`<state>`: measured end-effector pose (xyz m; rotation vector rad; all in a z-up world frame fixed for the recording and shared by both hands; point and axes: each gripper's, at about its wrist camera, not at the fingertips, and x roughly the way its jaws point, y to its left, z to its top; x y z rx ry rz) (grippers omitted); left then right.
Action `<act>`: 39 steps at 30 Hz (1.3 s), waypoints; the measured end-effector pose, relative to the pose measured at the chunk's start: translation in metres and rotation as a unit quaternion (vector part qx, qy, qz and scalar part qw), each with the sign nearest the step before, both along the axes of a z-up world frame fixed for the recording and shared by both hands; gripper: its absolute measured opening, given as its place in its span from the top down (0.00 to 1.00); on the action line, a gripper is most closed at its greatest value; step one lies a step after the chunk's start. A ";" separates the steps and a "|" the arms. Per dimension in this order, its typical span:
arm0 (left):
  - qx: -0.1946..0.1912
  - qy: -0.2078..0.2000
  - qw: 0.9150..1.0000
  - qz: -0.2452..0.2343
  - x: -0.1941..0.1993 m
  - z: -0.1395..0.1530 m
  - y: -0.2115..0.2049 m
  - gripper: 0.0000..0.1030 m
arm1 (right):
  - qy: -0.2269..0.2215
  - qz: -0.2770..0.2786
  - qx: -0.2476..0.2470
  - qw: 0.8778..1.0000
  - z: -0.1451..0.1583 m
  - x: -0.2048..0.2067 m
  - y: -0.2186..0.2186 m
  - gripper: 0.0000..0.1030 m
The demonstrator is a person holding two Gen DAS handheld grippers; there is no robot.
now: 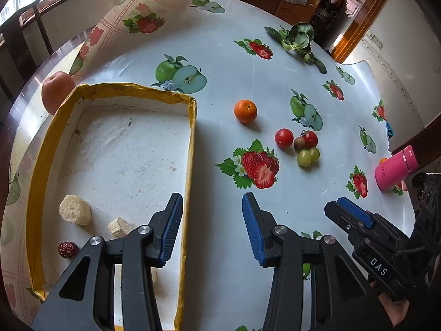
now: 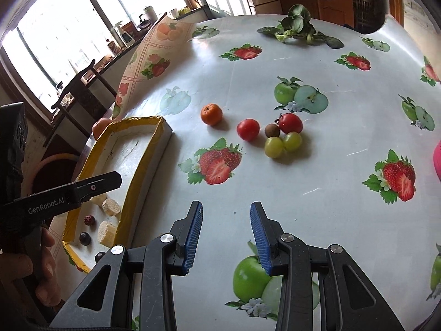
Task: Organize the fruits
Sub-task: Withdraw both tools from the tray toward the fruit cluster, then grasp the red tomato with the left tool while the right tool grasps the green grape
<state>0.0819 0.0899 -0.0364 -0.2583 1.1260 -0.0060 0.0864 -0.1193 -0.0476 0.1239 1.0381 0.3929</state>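
A white foam tray [image 1: 190, 138] with a yellow taped rim sits at the left of the table; it also shows in the right wrist view [image 2: 143, 162]. It holds pale cut chunks [image 1: 75, 209] and a red date [image 1: 67, 249]. On the cloth lie a tangerine [image 1: 245, 111] [image 2: 211, 114], two red tomatoes [image 1: 284, 138] [image 2: 248, 129], a small brown fruit [image 1: 299, 143] and two green grapes [image 1: 304, 157] [image 2: 274, 147]. My left gripper [image 1: 212, 229] is open and empty over the tray's right rim. My right gripper [image 2: 226, 237] is open and empty, above the cloth short of the fruit.
A red apple [image 1: 56, 91] sits behind the tray. Leafy greens [image 1: 297, 40] lie at the far side. A pink bottle [image 1: 394, 169] lies at the right edge. The tablecloth corner [image 1: 143, 13] is folded up at the back left. A wooden chair [image 2: 80, 88] stands beyond the table.
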 end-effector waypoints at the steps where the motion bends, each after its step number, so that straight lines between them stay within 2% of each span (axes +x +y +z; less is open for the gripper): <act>1: -0.003 0.002 1.000 -0.003 0.003 -0.002 -0.004 0.59 | 0.000 -0.007 0.001 1.000 -0.001 0.005 -0.005 0.64; 6: -0.008 0.011 1.000 -0.018 0.018 -0.010 -0.023 0.59 | 0.001 -0.035 0.001 0.999 -0.008 0.035 -0.023 0.65; 10: -0.010 0.017 0.999 -0.029 0.030 -0.018 -0.035 0.59 | 0.001 -0.059 0.010 0.998 -0.015 0.057 -0.034 0.72; 18: -0.023 0.021 0.999 -0.044 0.067 -0.034 -0.055 0.59 | 0.025 -0.063 0.023 0.997 -0.037 0.092 -0.033 0.75; 23: -0.032 0.026 0.998 -0.055 0.089 -0.044 -0.069 0.59 | 0.039 -0.074 0.038 0.996 -0.051 0.103 -0.039 0.75; 25: -0.033 0.028 0.997 -0.058 0.097 -0.047 -0.074 0.59 | 0.044 -0.078 0.053 0.995 -0.054 0.105 -0.046 0.79; 27: -0.037 0.032 0.997 -0.062 0.104 -0.051 -0.079 0.59 | 0.045 -0.073 0.057 0.995 -0.054 0.105 -0.048 0.80; 30: -0.040 0.037 0.996 -0.068 0.114 -0.058 -0.086 0.59 | 0.056 -0.070 0.060 0.994 -0.057 0.108 -0.046 0.72; 33: -0.040 0.043 0.996 -0.073 0.122 -0.065 -0.091 0.59 | 0.055 -0.069 0.067 0.994 -0.058 0.109 -0.047 0.78; 35: -0.032 0.029 0.996 -0.080 0.124 -0.065 -0.095 0.59 | 0.047 -0.063 0.055 0.995 -0.054 0.106 -0.043 0.78; 36: -0.027 0.028 0.996 -0.085 0.125 -0.065 -0.097 0.60 | 0.044 -0.062 0.051 0.996 -0.053 0.103 -0.042 0.78; 38: -0.024 0.025 0.995 -0.096 0.126 -0.065 -0.100 0.72 | 0.040 -0.067 0.055 0.995 -0.050 0.097 -0.046 0.78; 39: -0.023 0.024 0.994 -0.100 0.126 -0.066 -0.101 0.73 | 0.039 -0.070 0.058 0.995 -0.048 0.094 -0.049 0.78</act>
